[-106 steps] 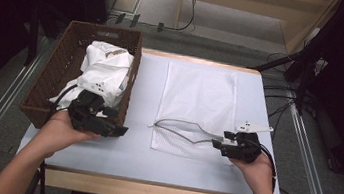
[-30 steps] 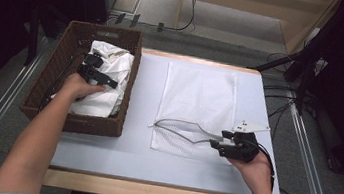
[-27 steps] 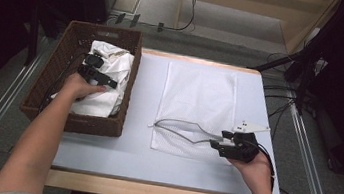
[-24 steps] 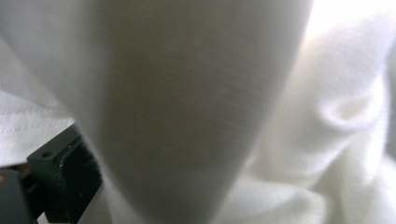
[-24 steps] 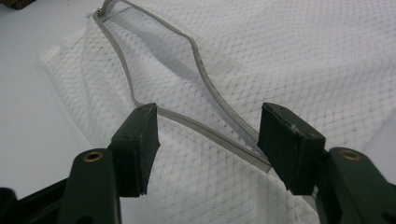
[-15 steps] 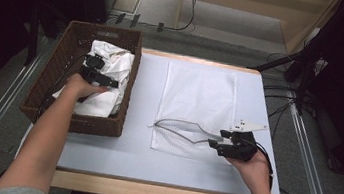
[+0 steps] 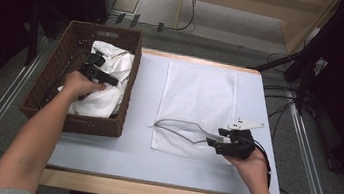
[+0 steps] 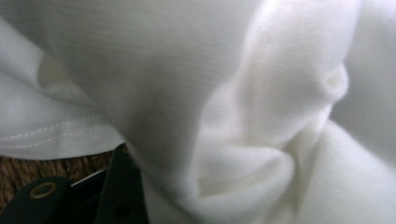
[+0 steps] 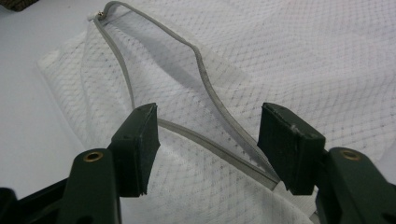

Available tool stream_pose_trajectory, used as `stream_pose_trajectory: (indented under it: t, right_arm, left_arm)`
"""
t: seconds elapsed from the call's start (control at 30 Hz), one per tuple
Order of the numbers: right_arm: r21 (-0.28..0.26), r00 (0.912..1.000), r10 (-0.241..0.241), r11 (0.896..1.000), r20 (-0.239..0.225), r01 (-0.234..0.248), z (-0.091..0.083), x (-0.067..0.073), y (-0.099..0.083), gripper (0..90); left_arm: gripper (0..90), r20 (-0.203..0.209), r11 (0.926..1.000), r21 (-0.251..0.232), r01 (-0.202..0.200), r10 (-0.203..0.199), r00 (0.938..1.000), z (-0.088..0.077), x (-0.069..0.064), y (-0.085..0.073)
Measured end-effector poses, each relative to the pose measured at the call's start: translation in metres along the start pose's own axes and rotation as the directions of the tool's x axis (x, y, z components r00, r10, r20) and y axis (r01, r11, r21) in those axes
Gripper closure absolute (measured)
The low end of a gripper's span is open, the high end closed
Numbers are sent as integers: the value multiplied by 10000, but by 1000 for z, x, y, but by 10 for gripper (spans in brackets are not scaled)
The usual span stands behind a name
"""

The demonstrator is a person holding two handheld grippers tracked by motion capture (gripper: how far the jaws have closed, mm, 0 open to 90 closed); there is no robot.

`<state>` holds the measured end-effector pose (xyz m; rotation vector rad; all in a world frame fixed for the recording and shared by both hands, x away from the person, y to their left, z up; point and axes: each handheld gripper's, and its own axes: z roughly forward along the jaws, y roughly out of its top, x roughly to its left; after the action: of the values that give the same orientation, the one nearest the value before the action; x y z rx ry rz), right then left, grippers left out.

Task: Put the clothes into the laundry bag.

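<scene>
My left tool [image 7: 94, 66] has just been closing on the white garment [image 7: 104, 80] in the wicker basket [image 7: 56, 82], while my right tool [image 9: 208, 140] gapes over the mesh bag's [image 7: 199, 100] zipper on the desk [image 7: 127, 156].

Cloth, wicker, mesh
Garment [image 8: 243, 93]: soft ribbed knit, matt; basket [image 7: 49, 91]: rough woven wicker; bag [image 9: 289, 60]: fine mesh w/ grey zip.

The left tongs [image 7: 94, 66] have gone from the basket's [image 7: 44, 91] near edge onto the white garment [image 7: 105, 88] — jaws just closing, cloth bunched between them.
</scene>
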<state>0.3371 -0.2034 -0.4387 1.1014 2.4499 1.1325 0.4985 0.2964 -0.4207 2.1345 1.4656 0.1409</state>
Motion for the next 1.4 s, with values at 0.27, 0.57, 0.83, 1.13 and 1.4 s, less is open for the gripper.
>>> stream_pose_trajectory:
  t: [0.27, 0.57, 0.83, 1.13, 1.4]
  right_arm:
    - [-115, 9999, 90, 9999, 79, -89, -5, -3, -4, 392]
    - [-193, 9999, 115, 9997, 104, -112, -6, -2, -4, 393]
    - [-184, 9999, 138, 9997, 98, -136, -6, -3, -5, 393]
    - [-291, 9999, 135, 9995, 53, -134, -6, -2, -4, 415]
    - [-434, 9999, 75, 9990, 86, -72, -5, -2, -4, 421]
  left_arm:
    - [559, 242, 9968, -783, -186, 206, 9995, -54, 2, 17]
    - [557, 561, 9905, -1307, -432, 508, 9971, -115, -13, 39]
    - [554, 642, 9920, -1257, -149, 232, 9977, -162, -24, 54]
    - [550, 1196, 9842, -1692, -529, 738, 9901, -206, -53, 66]
    - [548, 1873, 9728, -2011, -1153, 1537, 9702, -217, -97, 78]
